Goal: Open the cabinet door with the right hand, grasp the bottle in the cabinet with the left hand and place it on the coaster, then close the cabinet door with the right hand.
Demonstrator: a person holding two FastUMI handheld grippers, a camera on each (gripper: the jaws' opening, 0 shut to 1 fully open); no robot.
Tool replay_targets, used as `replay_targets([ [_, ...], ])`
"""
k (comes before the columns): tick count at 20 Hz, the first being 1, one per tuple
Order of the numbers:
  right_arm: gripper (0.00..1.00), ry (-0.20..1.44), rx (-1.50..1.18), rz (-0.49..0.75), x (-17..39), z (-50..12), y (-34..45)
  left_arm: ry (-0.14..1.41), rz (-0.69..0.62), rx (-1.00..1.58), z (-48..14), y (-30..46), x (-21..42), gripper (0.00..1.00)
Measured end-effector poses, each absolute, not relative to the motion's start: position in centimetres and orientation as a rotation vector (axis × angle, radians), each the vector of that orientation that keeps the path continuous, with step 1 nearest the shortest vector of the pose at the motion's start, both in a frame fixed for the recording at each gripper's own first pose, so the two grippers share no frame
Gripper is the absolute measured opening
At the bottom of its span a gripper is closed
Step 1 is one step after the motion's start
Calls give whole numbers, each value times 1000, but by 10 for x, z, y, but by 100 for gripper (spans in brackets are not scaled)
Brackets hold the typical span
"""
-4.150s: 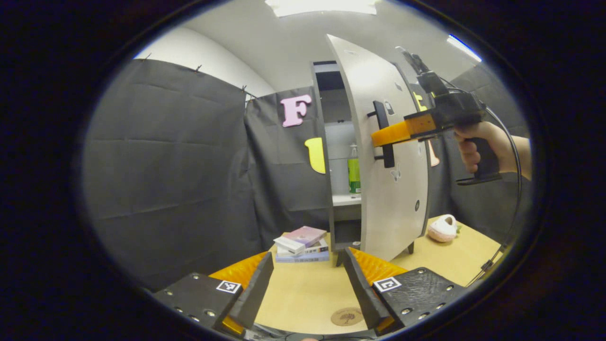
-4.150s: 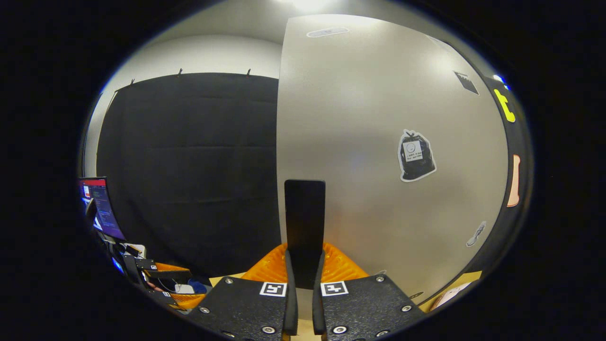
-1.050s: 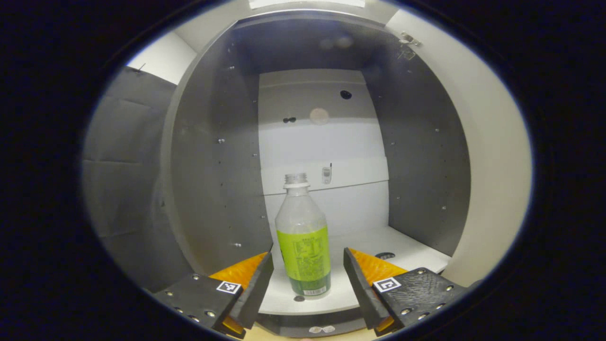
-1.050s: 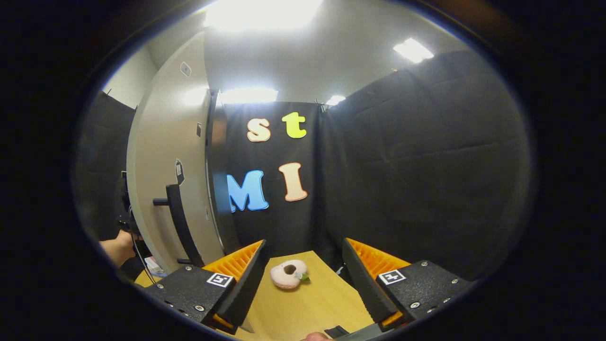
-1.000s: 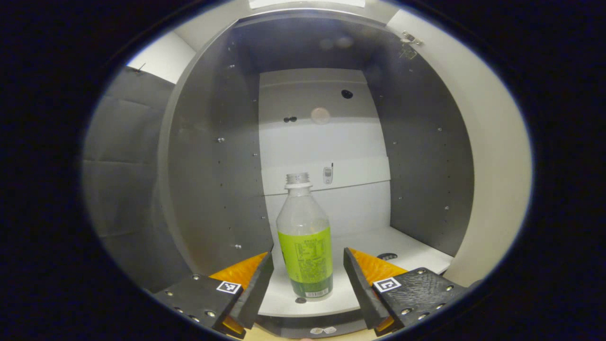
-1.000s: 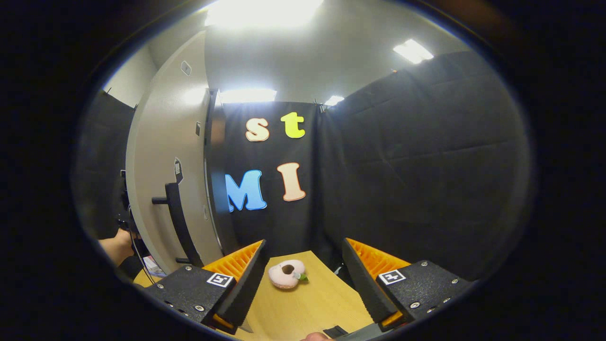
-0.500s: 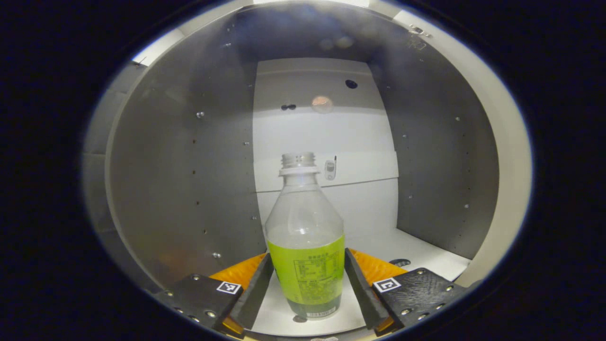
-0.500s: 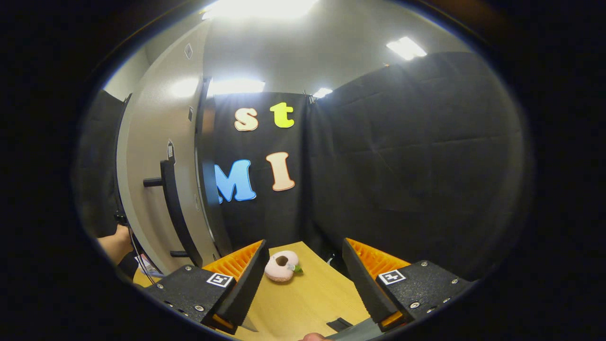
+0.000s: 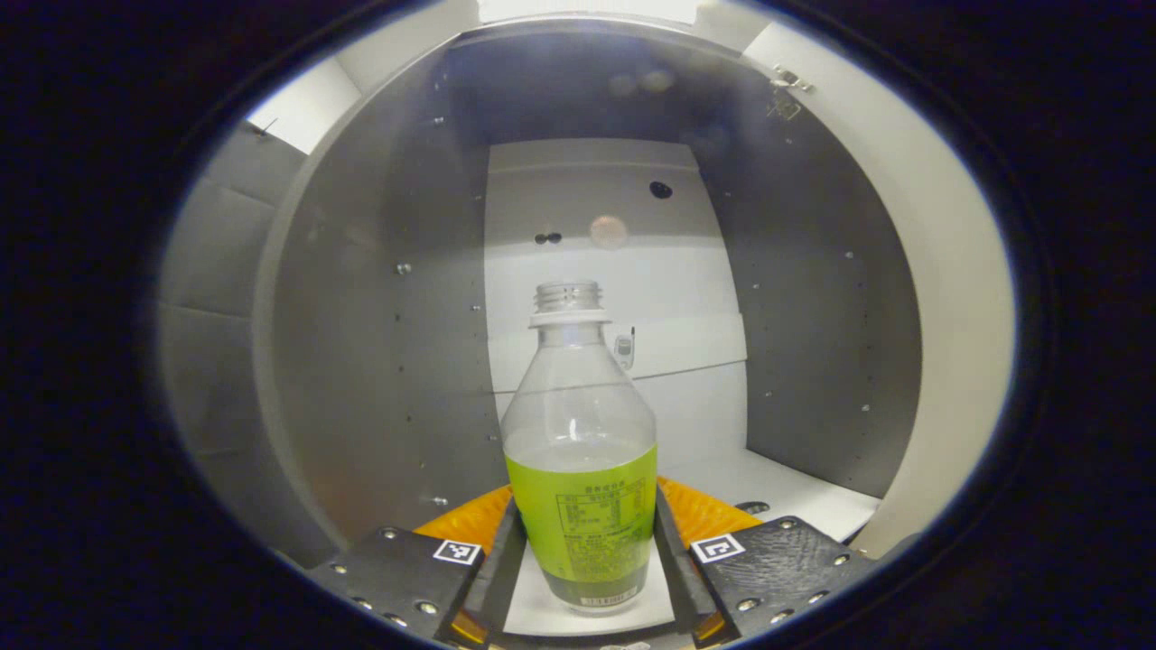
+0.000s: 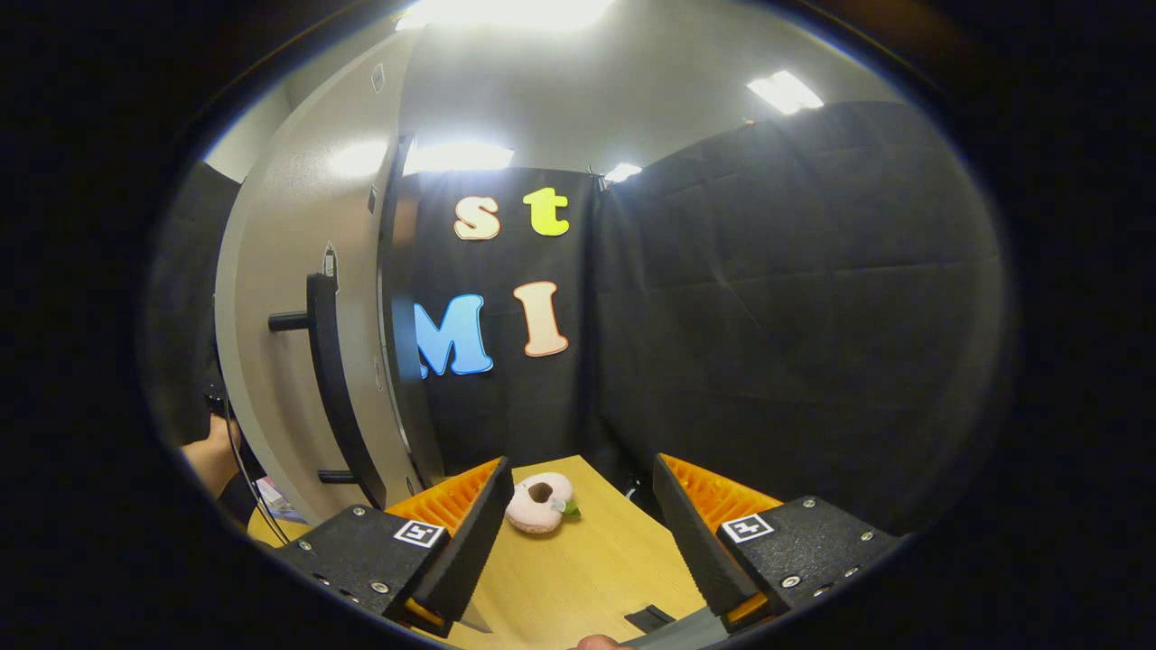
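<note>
A clear, uncapped bottle (image 9: 578, 433) with a green label stands upright on the white shelf (image 9: 795, 492) inside the grey cabinet (image 9: 379, 361). My left gripper (image 9: 585, 578) is shut on it, both fingers pressing the label's sides low down. The open cabinet door (image 9: 939, 316) runs along the right edge of the left gripper view. In the right gripper view the same door (image 10: 280, 235) stands open at the left, with its black bar handle (image 10: 330, 379). My right gripper (image 10: 578, 524) hangs open above the wooden table (image 10: 587, 578), holding nothing and apart from the handle.
A pink plush toy (image 10: 539, 502) lies on the table's far end, beyond the right fingers. A person's hand (image 10: 212, 460) shows at the left past the door's edge. Black cloth walls close the booth behind and to the right.
My left fingers have closed from a wide gap onto the bottle's label. The right gripper has stayed open and barely shifted.
</note>
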State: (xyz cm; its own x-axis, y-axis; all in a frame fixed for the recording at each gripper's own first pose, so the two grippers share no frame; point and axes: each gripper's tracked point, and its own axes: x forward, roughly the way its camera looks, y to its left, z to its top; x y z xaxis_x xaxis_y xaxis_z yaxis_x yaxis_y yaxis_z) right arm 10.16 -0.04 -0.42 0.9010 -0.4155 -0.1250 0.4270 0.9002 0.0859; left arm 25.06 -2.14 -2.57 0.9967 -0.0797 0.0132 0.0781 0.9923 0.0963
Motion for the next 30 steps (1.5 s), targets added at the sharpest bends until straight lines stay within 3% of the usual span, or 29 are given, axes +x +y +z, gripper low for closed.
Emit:
replay_targets([
  [2,95,98,118,-398,113,-6,-4,-22,-79,86,-13,-25,226,69],
  [3,95,102,126,-368,119,-8,-5,-25,-76,84,-6,-25,210,75],
  [4,95,111,134,-340,125,-10,-5,-33,-65,84,2,-24,193,69],
  [8,95,109,148,-233,135,-12,-10,-46,-11,84,22,-21,133,69],
  [12,95,127,130,-145,141,-22,-16,-31,62,109,22,-13,71,63],
  [13,95,131,134,-122,143,-25,-16,-29,87,114,19,-10,55,75],
  [15,92,142,143,-83,146,-34,-16,-32,138,132,13,-1,19,75],
  [18,95,148,130,-45,150,-50,-14,-38,185,160,-1,-1,-33,75],
  [24,96,229,50,-13,159,-99,7,-42,256,229,-62,1,-115,75],
  [30,95,231,-46,42,175,-140,38,-2,284,218,-182,0,-145,69],
])
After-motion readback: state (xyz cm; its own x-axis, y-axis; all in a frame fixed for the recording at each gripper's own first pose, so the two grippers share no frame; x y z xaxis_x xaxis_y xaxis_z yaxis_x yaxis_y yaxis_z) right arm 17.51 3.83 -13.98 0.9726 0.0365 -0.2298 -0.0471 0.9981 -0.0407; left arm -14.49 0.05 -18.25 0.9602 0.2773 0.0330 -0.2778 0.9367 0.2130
